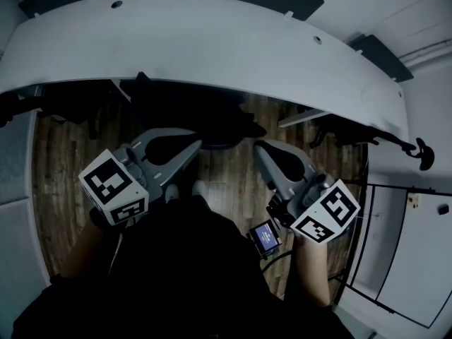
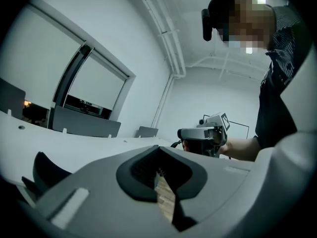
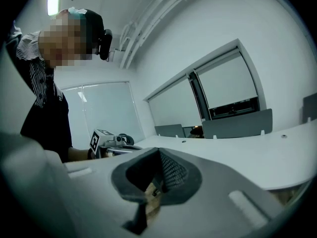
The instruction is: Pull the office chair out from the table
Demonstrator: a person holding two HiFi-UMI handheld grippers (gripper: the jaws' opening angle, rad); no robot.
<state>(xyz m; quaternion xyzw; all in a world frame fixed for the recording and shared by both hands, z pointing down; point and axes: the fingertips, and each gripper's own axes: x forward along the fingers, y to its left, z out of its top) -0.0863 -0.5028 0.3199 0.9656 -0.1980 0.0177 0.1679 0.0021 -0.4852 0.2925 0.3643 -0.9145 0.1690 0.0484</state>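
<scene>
A dark office chair (image 1: 215, 122) sits tucked under the near edge of the white curved table (image 1: 212, 41); only its shadowed seat shows. My left gripper (image 1: 192, 147) and right gripper (image 1: 260, 148) are held side by side just short of that edge, pointing toward the chair and apart from it. Both are shut with nothing between the jaws. In the left gripper view my own jaws (image 2: 159, 175) meet over the tabletop (image 2: 74, 145), and the right gripper (image 2: 203, 135) shows beyond. The right gripper view shows closed jaws (image 3: 153, 190), with the left gripper (image 3: 106, 143) past them.
Wooden floor (image 1: 63, 175) lies under the table. More dark chairs stand at the left (image 1: 63, 103) and right (image 1: 353, 129). A small blue-screened device (image 1: 265, 237) hangs by my right arm. A white panel (image 1: 402, 246) stands at the right. Grey desk dividers (image 2: 84, 124) line the table's far side.
</scene>
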